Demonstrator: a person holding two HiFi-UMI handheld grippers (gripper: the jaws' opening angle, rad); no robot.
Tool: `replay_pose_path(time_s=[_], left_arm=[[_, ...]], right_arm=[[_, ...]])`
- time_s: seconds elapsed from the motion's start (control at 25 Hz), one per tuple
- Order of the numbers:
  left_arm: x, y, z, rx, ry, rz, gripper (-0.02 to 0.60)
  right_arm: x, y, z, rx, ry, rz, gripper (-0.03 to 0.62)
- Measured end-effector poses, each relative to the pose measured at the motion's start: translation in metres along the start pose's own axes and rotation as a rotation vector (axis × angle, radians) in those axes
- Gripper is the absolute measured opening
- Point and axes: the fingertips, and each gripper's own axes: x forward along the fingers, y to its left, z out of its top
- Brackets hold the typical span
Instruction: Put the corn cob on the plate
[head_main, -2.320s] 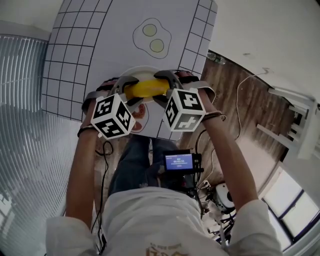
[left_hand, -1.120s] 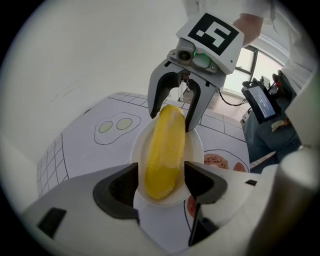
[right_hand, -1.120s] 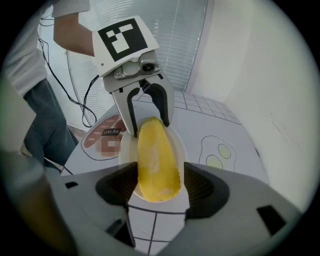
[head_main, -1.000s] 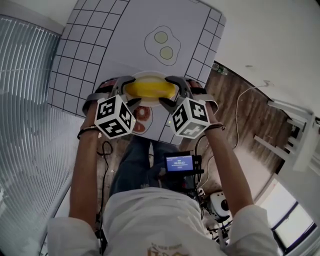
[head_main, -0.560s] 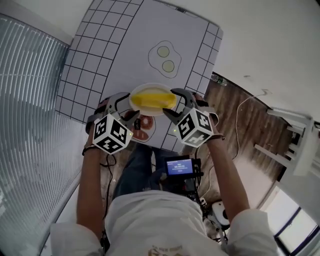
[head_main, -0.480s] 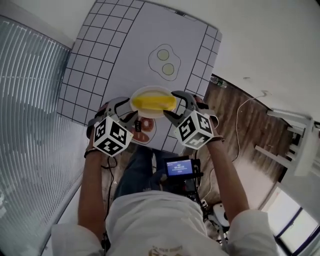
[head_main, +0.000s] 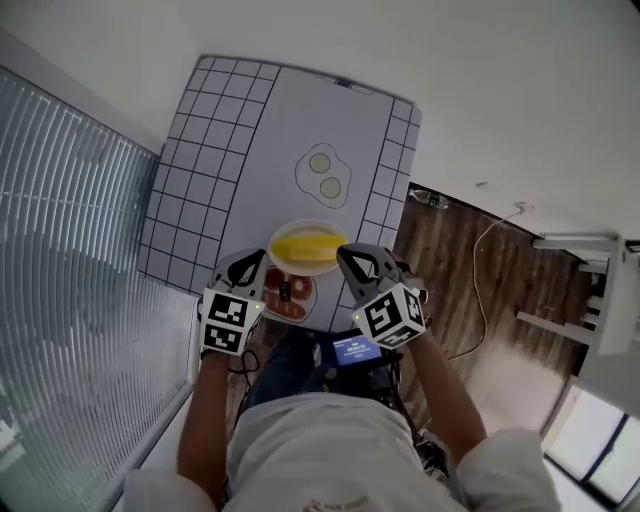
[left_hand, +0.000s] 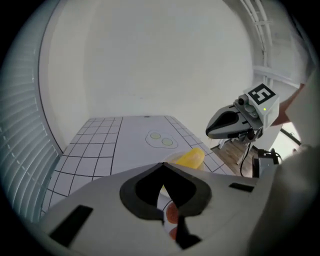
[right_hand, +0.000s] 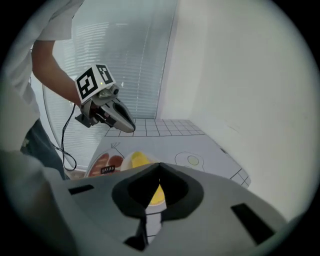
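The yellow corn cob (head_main: 308, 245) lies on the white plate (head_main: 300, 271) near the front edge of the grid-marked table mat (head_main: 260, 140). My left gripper (head_main: 250, 262) hangs just left of the plate and my right gripper (head_main: 347, 256) just right of it, both above the table. Each has its jaws shut with nothing between them. In the left gripper view the closed tips (left_hand: 162, 165) point toward the corn (left_hand: 190, 158), with the right gripper (left_hand: 230, 122) beyond. In the right gripper view the corn (right_hand: 140, 160) shows past the closed tips (right_hand: 159, 165), under the left gripper (right_hand: 117, 117).
A fried-egg drawing (head_main: 323, 175) is printed on the mat behind the plate, and a bacon drawing (head_main: 290, 298) at the front edge. A small lit screen (head_main: 357, 348) hangs at the person's chest. Window blinds (head_main: 70, 250) run along the left, wooden floor (head_main: 450, 270) on the right.
Both grippers have drawn back and up from the plate and their jaws have closed. The corn cob stays on the plate.
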Motion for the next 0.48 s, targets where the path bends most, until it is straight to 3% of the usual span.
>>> replay_pose_path(time_s=[0.24, 0.48], left_arm=[[-0.044, -0.001, 0.049, -0.071, -0.226, 0.056, 0.008], [-0.082, -0.002, 0.100, -0.019, -0.384, 0.125, 0.008]], right_arm=[[-0.048, -0.009, 0.034, 0.174, -0.126, -0.110, 0.006], [-0.090, -0.035, 0.057, 0.275, -0.230, -0.253, 0.006]])
